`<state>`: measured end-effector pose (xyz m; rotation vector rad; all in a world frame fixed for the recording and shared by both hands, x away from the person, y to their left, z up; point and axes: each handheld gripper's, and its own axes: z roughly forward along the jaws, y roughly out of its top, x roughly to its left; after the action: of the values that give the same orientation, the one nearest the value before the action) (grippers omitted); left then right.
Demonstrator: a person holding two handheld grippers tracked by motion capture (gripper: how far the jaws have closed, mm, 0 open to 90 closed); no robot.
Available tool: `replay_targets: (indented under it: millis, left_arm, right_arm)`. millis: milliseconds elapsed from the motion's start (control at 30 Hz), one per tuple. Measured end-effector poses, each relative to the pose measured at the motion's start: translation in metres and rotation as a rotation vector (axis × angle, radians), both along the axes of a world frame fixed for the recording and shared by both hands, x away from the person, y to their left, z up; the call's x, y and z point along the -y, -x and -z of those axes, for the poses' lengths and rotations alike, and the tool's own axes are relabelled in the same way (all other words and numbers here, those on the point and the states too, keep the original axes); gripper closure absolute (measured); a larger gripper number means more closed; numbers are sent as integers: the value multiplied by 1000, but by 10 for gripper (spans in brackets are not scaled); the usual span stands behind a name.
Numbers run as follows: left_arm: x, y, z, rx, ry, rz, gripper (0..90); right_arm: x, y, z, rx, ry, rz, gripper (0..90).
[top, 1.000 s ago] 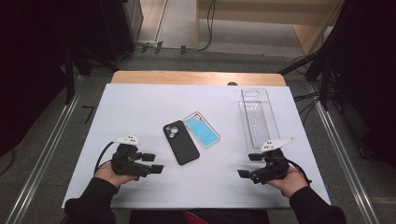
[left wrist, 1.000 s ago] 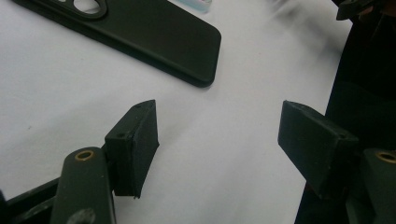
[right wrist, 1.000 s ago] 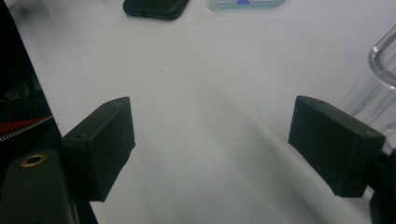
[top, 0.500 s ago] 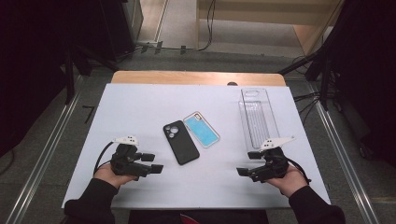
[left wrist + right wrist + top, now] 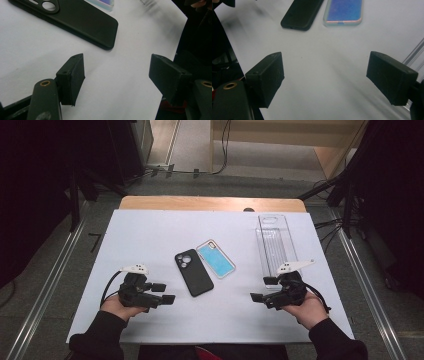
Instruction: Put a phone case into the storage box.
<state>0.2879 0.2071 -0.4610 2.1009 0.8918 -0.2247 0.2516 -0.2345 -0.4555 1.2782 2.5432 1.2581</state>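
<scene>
- You are holding the left gripper (image 5: 165, 292) low over the near left of the bench (image 5: 150, 235), its jaws standing wide apart with nothing between them.
- In the left gripper view, the pads (image 5: 75, 75) are framing bare white surface, and the black phone case (image 5: 75, 20) is lying just beyond them, its near corner closest to the gripper.
- You are keeping the right gripper (image 5: 260, 289) at the near right, jaws likewise spread and empty; in the right gripper view they are pointing toward the two cases.
- The black phone case (image 5: 193, 272) is lying flat near the bench's middle, camera cut-out at the far end; the blue phone case (image 5: 216, 258) is sitting just beside it on its right, edges close or touching, too near to tell.
- A clear plastic tray (image 5: 276, 242) is standing farther back on the right, apart from both cases.
- Judging by its look, the black case is going to be light, thin and somewhat flexible, with a matte surface that should grip well; squeezing hard across the width may bow it.
- Lying flat, it is offering little for the jaws, so taking it by a long edge or the near short end, perhaps after sliding it apart from the blue case, seems the safest hold.
- The blue one, glossier, may be slipping more easily.
</scene>
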Motion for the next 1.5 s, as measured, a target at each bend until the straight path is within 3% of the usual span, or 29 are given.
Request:
replay_targets:
  millis: [433, 833, 1500]
  left_arm:
    - [1, -3, -2, -12, 13, -10, 285]
    - [3, -6, -2, -5, 5, -5, 285]
    - [-1, -3, -3, -3, 6, -18, 285]
  right_arm:
    - [-17, -14, -11, 2, -4, 41, 128]
    - [-31, -36, -19, 11, 33, 109, 128]
    - [-53, -69, -26, 41, 57, 89, 128]
